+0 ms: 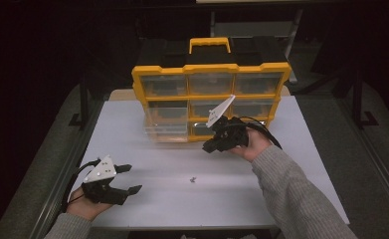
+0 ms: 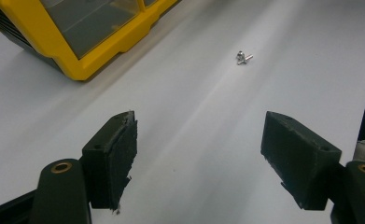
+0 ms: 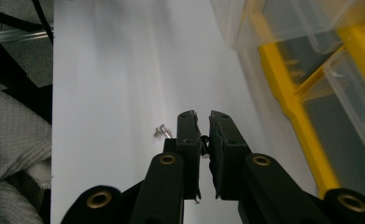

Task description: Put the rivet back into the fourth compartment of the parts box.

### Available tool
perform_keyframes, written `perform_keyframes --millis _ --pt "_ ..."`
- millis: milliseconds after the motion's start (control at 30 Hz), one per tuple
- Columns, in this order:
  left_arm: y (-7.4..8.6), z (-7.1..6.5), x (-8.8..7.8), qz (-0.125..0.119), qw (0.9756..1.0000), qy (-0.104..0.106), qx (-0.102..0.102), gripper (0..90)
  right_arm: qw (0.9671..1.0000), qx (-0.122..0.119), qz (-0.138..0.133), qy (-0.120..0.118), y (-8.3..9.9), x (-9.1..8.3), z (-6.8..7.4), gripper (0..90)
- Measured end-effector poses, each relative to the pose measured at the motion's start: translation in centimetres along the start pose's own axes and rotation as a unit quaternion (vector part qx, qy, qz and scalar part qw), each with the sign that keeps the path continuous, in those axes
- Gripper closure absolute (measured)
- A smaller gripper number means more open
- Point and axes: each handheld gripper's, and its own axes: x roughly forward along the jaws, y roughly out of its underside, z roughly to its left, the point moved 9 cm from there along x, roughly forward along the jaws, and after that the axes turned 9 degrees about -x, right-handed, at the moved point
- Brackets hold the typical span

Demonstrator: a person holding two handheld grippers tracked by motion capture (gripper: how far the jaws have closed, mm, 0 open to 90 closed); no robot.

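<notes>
A yellow organiser box (image 1: 209, 68) with clear drawers stands upright at the back of the white table (image 1: 132, 119). Its lower left drawer (image 1: 162, 132) is pulled partly out. A couple of small metal screws (image 1: 194, 179) lie on the table in front; they also appear as screws (image 2: 242, 57) and screws (image 3: 160, 131). My right gripper (image 1: 210, 148) hangs above the table in front of the box. Its jaws (image 3: 203, 114) are almost together, and a tiny metal piece, seemingly a screw (image 3: 203, 155), sits in the slit. My left gripper (image 1: 132, 178) rests low at the near left, wide open (image 2: 199, 126) and holding nothing.
The organiser's yellow frame (image 2: 77, 65) is ahead and left of the left gripper. Clear drawers (image 3: 264, 23) stick out to the right of the right gripper. A grey sleeve (image 1: 301, 199) reaches in from the bottom right. A dark rail (image 1: 77, 149) borders the table's left edge.
</notes>
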Motion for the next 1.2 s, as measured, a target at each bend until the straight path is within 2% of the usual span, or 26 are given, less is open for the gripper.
perform_keyframes --millis 67,100,267,400,600,900,1200 --pt "0.0 0.0 0.0 0.000 1.0000 0.000 0.001 26.4 1.0000 -0.009 0.000 0.003 -0.4 -0.6 -0.2 81.9" --pt "0.0 0.1 0.0 0.004 1.0000 -0.001 0.006 26.3 0.9999 -0.010 0.000 0.004 -0.7 -0.9 -0.3 81.9" --pt "0.0 0.1 0.0 0.004 1.0000 0.000 0.006 26.4 0.9998 -0.016 0.002 0.008 -1.8 -2.5 -0.7 81.9" --pt "0.0 0.1 0.0 0.006 1.0000 -0.001 0.007 26.4 0.9995 -0.024 -0.001 0.021 -3.1 -3.8 -1.3 81.9" --pt "0.0 0.2 0.0 0.003 1.0000 -0.001 0.007 26.3 0.9990 -0.036 -0.001 0.025 -5.1 -5.1 -1.9 81.9" --pt "0.0 0.2 0.0 0.002 1.0000 -0.003 0.006 26.3 0.9981 -0.055 -0.003 0.027 -8.5 -5.7 -2.6 81.8" --pt "0.1 0.3 -0.1 0.006 0.9999 -0.003 0.009 26.3 0.9971 -0.071 0.001 0.029 -11.5 -4.8 -3.4 81.8"
